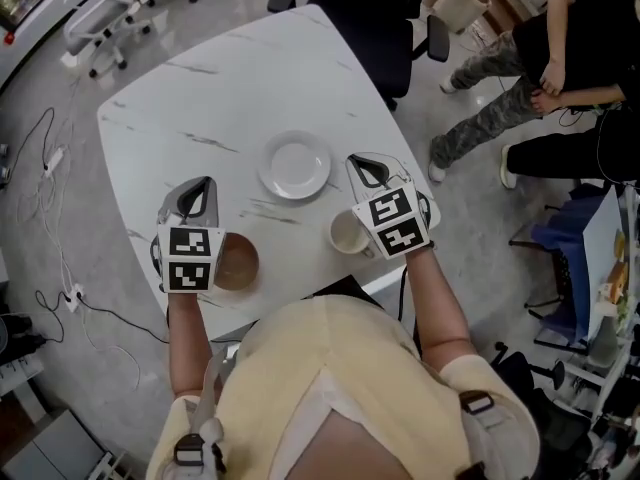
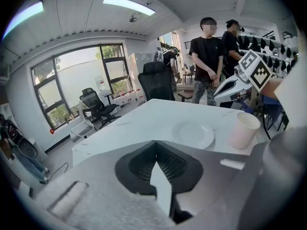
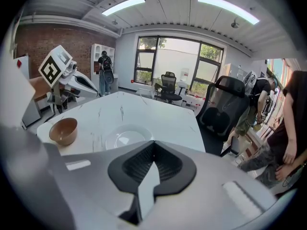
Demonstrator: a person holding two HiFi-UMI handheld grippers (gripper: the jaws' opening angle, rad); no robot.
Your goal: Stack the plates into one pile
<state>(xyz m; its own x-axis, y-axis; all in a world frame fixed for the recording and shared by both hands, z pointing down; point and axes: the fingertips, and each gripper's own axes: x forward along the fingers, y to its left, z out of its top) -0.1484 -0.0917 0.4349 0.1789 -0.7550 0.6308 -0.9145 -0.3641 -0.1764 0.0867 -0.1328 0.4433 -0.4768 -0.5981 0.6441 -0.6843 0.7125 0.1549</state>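
While the left gripper [image 1: 200,188] and right gripper [image 1: 365,168] are shut and empty, only one plate [image 1: 295,165], or pile, is seen; no next move can be picked.

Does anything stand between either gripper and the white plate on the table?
Nothing visible does. The white plate lies on bare table ahead of the left gripper and the right gripper. The brown bowl and the cup sit nearer the person, off both paths.
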